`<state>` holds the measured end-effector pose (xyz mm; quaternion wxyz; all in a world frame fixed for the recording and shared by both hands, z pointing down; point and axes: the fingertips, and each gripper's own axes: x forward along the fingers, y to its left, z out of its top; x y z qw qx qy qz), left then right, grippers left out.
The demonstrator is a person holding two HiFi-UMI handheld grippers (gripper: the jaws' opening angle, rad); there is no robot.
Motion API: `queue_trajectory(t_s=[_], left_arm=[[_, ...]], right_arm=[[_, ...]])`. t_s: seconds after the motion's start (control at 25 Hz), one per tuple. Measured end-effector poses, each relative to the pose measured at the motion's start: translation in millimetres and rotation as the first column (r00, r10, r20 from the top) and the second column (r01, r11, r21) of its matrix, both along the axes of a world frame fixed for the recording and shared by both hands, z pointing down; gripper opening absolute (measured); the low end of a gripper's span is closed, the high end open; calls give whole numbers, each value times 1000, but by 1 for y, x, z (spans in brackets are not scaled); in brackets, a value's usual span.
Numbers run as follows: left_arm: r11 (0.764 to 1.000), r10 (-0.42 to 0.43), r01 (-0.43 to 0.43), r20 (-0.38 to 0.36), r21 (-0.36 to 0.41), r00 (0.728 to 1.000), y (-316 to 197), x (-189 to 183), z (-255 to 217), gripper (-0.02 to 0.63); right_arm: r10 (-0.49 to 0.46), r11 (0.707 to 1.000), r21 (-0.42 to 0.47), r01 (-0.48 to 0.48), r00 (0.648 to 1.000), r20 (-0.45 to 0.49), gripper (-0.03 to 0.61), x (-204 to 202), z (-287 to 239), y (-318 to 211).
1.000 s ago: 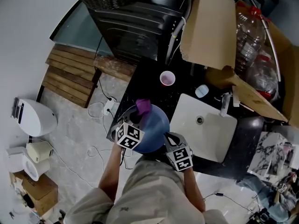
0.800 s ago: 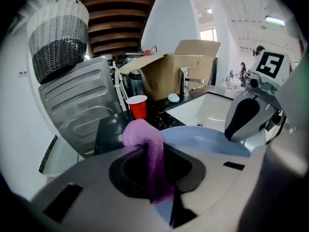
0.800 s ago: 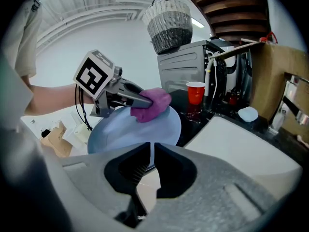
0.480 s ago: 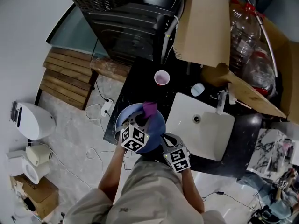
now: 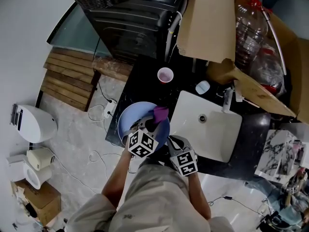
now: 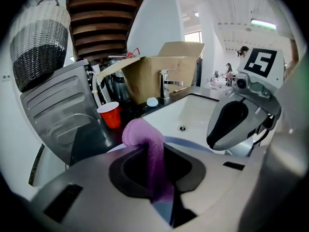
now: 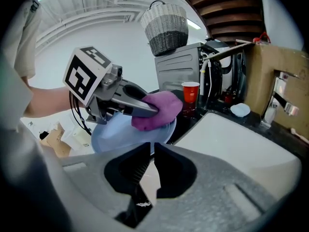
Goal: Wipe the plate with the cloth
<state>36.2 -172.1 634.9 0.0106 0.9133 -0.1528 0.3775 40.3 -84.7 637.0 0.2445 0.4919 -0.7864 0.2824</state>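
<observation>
Left gripper: jaws clamped cloth on plate. Right gripper: jaws pinched plate rim. Firm, overlapping strokes were advisable.

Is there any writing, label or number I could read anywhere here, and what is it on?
No readable words or numbers anywhere.
Marker cubes on left gripper and right gripper: black-and-white square patterns, not letters.
Cardboard box, bottles: any print too small to read.
</observation>
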Motion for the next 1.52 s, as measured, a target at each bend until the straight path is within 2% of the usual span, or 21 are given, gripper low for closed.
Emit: queue_trajectory(t_s=[0.72, 1.52], left_arm=[[998, -25, 25, 4, -52, 1000, 58, -17, 4, 58], [983, -173, 176, 49, -58, 984, 74, -79, 5, 58]], right_arm=[[-29, 1000, 7, 29, 999, -19, 28, 3, 7, 25], [-105, 994, 3, 105, 994, -13, 28, -12, 10, 29]])
